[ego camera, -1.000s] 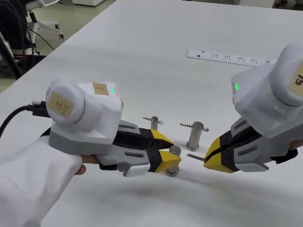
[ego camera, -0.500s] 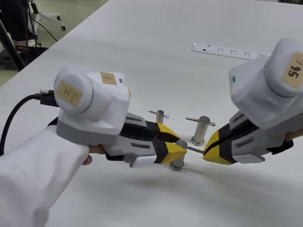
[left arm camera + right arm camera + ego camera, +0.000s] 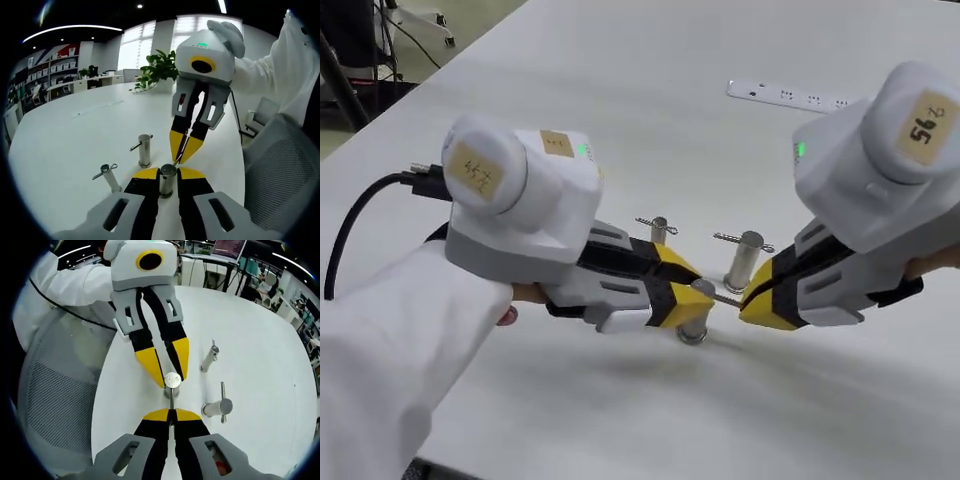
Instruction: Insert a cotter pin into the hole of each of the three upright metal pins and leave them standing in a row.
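Observation:
Three upright metal pins stand on the white table. My left gripper (image 3: 682, 291) is shut on the nearest metal pin (image 3: 696, 312), also seen between its jaws in the left gripper view (image 3: 167, 179). My right gripper (image 3: 750, 296) is shut on a thin cotter pin (image 3: 725, 298), whose tip touches the side of that pin near its top. In the right gripper view the cotter pin (image 3: 171, 401) points straight at the held pin (image 3: 173, 381). The two farther metal pins (image 3: 659, 231) (image 3: 745, 259) each carry a cotter pin through the top.
A white power strip (image 3: 790, 97) lies at the far side of the table. A black cable (image 3: 360, 225) trails from my left gripper. A mesh chair (image 3: 60, 405) stands beside the table's near edge.
My right gripper has moved left with the cotter pin until its tip reaches the held metal pin. The left gripper stays shut on that pin. The head camera has shifted a little.

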